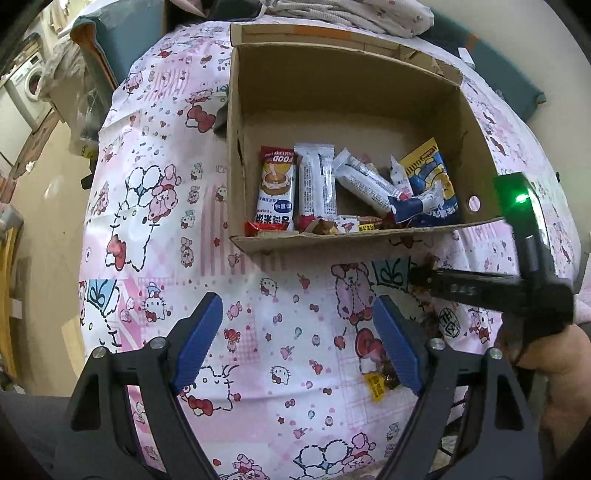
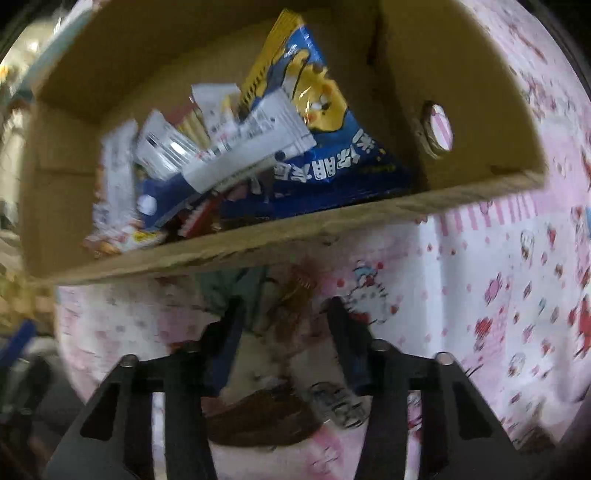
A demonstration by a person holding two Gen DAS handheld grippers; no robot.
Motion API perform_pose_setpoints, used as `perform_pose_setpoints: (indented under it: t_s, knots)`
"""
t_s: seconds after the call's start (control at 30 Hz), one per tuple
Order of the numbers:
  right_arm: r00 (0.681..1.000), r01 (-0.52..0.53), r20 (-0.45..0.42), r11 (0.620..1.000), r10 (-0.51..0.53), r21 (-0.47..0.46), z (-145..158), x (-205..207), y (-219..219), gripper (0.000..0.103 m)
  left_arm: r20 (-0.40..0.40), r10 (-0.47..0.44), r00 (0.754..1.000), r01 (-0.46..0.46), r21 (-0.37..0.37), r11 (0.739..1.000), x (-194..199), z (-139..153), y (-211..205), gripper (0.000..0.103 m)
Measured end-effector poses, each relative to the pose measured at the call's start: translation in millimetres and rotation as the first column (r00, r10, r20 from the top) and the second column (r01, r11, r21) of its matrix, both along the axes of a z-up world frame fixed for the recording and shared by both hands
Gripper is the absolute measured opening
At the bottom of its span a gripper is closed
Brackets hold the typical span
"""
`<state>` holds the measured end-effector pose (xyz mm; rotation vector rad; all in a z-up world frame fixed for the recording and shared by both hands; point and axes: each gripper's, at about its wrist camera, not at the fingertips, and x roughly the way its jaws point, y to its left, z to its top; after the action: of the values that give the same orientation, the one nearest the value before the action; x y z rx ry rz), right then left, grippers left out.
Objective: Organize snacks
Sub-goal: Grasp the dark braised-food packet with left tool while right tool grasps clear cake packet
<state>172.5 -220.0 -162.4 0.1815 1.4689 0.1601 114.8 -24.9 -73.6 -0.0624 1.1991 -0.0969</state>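
Note:
A cardboard box (image 1: 369, 92) stands on the pink cartoon tablecloth and holds several snack packs, among them a blue and yellow bag (image 1: 432, 177) and white bars (image 1: 317, 181). My left gripper (image 1: 295, 339) is open and empty above the cloth, in front of the box. My right gripper (image 2: 284, 317) hangs just in front of the box's near wall (image 2: 295, 229), its fingers closed on a clear packet of brown snack (image 2: 291, 306). The right gripper also shows in the left wrist view (image 1: 417, 277). The blue and yellow bag (image 2: 314, 122) fills the box's right side.
A small brown and yellow snack packet (image 1: 380, 380) lies on the cloth by my left gripper's right finger. Folded fabric (image 1: 351, 14) lies behind the box. A washing machine (image 1: 26, 85) stands far left, past the table's edge.

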Motion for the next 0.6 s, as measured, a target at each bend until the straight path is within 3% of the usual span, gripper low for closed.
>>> perform_pose_setpoints:
  t_s: [0.03,0.07,0.1,0.27,0.43,0.53,0.6]
  knots:
    - [1.000,-0.013,0.019,1.000,0.014,-0.018,1,0,2,0.033,-0.004,-0.004,1.000,0.004,0.003,1.000,0,-1,0,0.081]
    - [0.999,-0.018,0.030,1.000,0.019,-0.012,3,0,3,0.022,-0.012,-0.010,1.000,0.010,0.007,1.000,1,-2,-1,0.081]
    - [0.999,-0.022,0.032,1.000,0.022,0.002,5,-1,3,0.020,-0.016,-0.014,1.000,0.014,0.006,1.000,1,-2,-1,0.081]
    - [0.998,0.051,0.032,0.989,-0.056,0.141,22,-11,-17,0.019,-0.027,-0.047,0.999,0.046,-0.013,0.999,-1,-4,-8,0.081]
    - [0.990,0.090,0.080,0.961,-0.115,0.263,61,-32,-40,0.019,-0.067,-0.152,0.986,0.152,-0.015,0.988,-7,-13,-28,0.081]
    - [0.983,0.101,0.120,0.953,-0.140,0.287,79,-46,-56,0.019,-0.120,-0.282,0.952,0.281,-0.021,0.959,-14,-26,-53,0.081]
    - [0.976,0.126,0.129,0.942,-0.173,0.312,85,-55,-65,0.019,-0.161,-0.385,0.909,0.385,-0.032,0.922,-20,-37,-75,0.081]
